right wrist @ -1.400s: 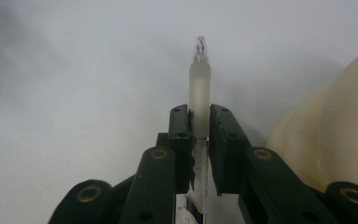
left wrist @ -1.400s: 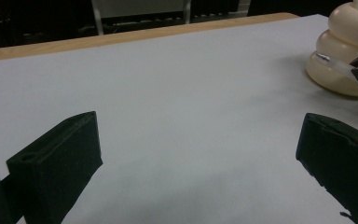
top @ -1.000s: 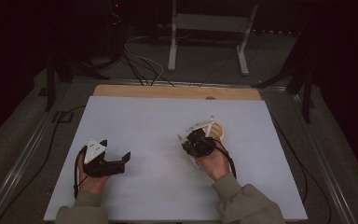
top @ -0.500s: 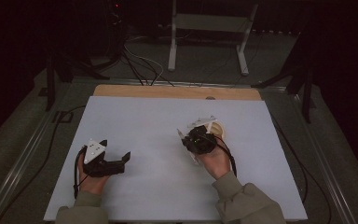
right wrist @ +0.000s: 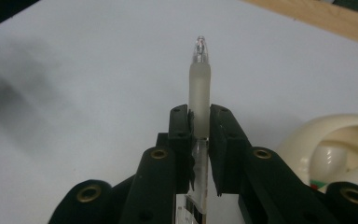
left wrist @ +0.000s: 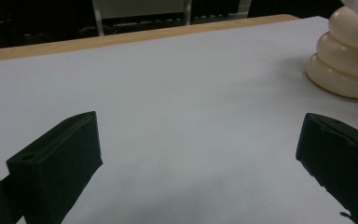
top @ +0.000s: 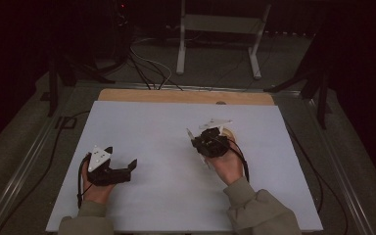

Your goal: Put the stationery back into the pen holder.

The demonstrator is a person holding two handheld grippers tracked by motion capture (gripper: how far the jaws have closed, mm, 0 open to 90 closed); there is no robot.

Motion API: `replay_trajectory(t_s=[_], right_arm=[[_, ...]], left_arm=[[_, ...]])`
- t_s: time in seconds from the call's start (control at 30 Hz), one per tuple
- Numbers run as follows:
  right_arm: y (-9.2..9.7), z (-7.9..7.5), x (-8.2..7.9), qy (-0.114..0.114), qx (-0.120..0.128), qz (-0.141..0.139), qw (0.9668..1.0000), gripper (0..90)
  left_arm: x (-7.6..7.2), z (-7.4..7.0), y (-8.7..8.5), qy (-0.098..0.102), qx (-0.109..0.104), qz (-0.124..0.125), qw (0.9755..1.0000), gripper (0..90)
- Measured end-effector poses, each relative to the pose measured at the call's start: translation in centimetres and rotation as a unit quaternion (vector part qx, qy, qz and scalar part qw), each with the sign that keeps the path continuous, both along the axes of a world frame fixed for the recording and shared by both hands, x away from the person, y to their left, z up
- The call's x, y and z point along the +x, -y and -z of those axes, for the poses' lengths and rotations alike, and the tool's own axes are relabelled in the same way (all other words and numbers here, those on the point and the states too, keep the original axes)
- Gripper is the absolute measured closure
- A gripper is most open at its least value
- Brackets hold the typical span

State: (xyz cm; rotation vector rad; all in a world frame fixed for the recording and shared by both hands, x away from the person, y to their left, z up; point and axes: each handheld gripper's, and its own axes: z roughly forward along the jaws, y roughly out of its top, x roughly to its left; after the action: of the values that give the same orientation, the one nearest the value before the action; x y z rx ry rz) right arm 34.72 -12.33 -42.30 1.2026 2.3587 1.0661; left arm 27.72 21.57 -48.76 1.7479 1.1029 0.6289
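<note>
Gripping a pen (right wrist: 199, 74) tight in our right tool (right wrist: 199, 122), we're easing it slightly nearer us vs a sec ago, beside the cream ringed holder (left wrist: 346, 56). Left tool (left wrist: 200, 154) is idling wide open, empty, on the counter (top: 152, 132).

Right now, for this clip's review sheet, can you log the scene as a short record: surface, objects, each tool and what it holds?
surface: white table top with a wooden strip along its far edge
held object: clear pen with frosted grip, tip pointing away from the camera
right tool: shut on the pen, jaws pressing both sides of its barrel
left tool: open, nothing between its jaws, low over the white top
other object: cream ribbed holder standing on the table beside the right tool
</note>
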Motion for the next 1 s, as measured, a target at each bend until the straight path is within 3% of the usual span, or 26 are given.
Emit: replay_trajectory(t_s=[1.0], right_arm=[[1.1, -1.8, 1.3, 0.03, 0.045, 0.019, 0.9984, 80.9]], left_arm=[[0.0, 0.1, 0.1, -0.001, 0.001, 0.002, 1.0, 0.5]])
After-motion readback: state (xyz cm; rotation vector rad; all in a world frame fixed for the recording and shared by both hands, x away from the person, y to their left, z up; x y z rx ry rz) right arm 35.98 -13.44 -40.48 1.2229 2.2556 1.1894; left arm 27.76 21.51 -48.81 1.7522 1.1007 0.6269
